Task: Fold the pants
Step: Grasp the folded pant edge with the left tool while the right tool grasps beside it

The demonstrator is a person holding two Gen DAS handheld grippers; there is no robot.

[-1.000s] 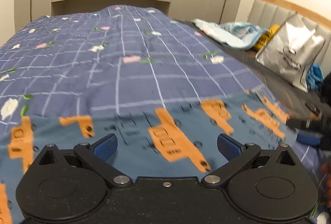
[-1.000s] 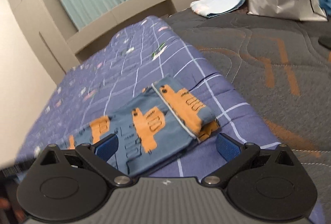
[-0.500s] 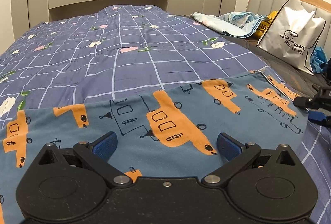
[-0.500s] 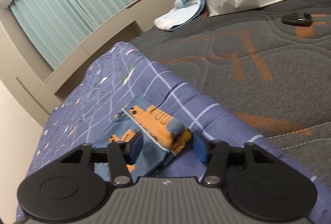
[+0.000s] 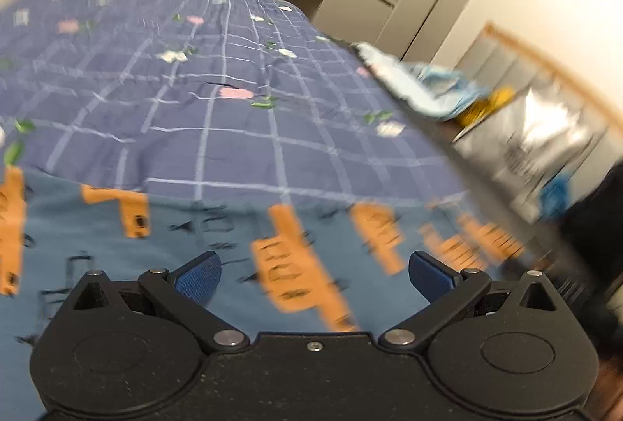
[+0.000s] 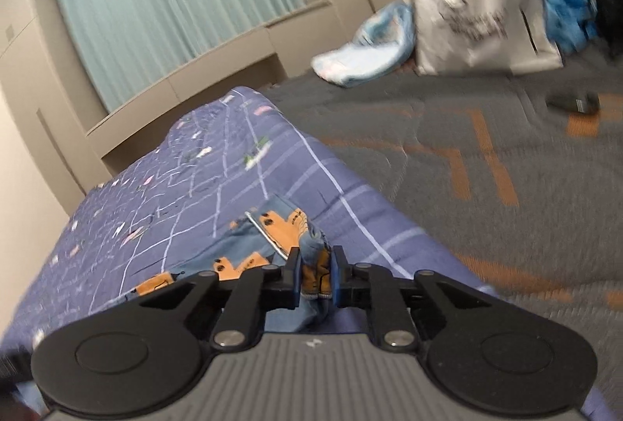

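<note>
The pants (image 5: 218, 246) are blue with orange truck prints and lie spread on a purple checked quilt (image 5: 218, 98). My left gripper (image 5: 314, 275) is open, hovering just above the cloth with nothing between its blue pads. In the right wrist view my right gripper (image 6: 314, 275) is shut on the folded end of the pants (image 6: 280, 230), which bunches up between the pads and is lifted a little off the quilt (image 6: 187, 164).
A grey mattress (image 6: 486, 156) with orange lines lies right of the quilt. On it stand a silver shopping bag (image 6: 475, 0), a light blue cloth heap (image 6: 366, 43) and a small dark object (image 6: 574, 101). A headboard and wall sit behind.
My right gripper closed onto the pants' end and began lifting it. My left gripper stayed open and swung, blurring its view.
</note>
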